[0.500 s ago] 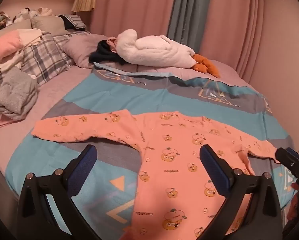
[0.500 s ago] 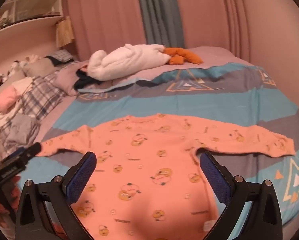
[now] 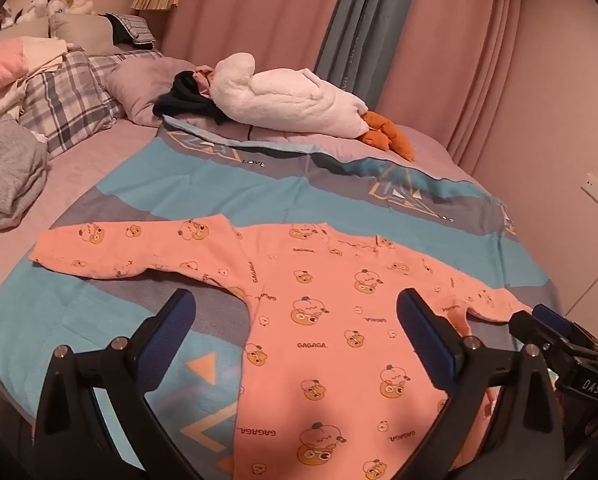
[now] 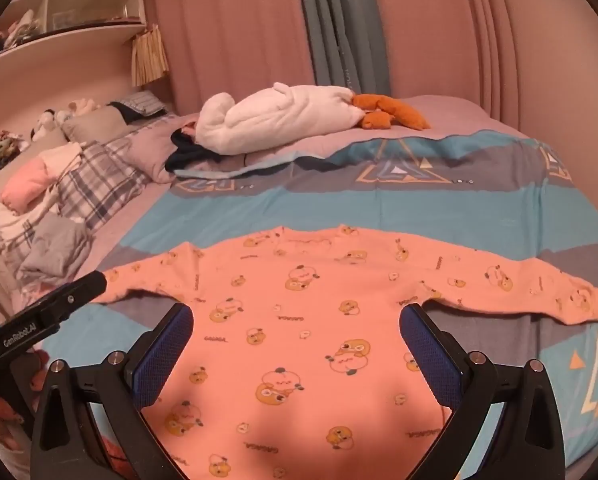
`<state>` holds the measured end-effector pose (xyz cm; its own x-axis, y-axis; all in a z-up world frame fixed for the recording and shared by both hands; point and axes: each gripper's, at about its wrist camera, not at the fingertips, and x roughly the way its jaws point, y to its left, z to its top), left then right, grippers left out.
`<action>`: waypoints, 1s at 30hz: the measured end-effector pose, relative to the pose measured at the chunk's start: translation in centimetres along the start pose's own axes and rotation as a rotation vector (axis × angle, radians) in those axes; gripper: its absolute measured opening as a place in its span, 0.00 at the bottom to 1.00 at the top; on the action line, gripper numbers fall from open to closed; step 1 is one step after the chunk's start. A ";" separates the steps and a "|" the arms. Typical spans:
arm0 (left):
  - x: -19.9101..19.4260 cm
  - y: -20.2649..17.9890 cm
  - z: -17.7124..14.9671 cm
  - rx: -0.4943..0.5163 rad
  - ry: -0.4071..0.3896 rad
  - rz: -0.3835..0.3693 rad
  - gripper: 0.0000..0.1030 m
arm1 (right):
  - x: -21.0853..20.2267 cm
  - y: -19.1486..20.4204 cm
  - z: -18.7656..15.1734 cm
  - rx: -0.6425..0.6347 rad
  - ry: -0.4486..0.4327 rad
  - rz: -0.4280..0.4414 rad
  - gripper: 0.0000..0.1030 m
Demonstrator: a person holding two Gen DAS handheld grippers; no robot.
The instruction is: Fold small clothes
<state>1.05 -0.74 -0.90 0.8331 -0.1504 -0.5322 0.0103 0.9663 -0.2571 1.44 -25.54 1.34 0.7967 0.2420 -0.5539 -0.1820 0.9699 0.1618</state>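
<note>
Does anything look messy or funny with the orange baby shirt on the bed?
Not really. The orange shirt lies flat on the blue bedspread with both sleeves spread out, ready to fold. It sits a bit slanted across the stripes. The only messy spot is the crumpled clothes pile beside the plaid pillow.

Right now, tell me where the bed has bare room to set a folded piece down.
Free: the quilt strip between the orange top and the white plush goose; also beyond its right sleeve. Crowded: the clothes pile and plaid pillow on the left.
</note>
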 end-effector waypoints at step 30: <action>-5.1 -0.8 0.4 -0.026 -0.096 -0.091 0.99 | -3.1 0.0 -0.6 0.022 -0.062 -0.038 0.99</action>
<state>-3.00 -0.67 2.41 0.8784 -0.2157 -0.4265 0.0754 0.9437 -0.3220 -1.38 -26.29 2.60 0.8369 0.2024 -0.5085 -0.1393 0.9773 0.1597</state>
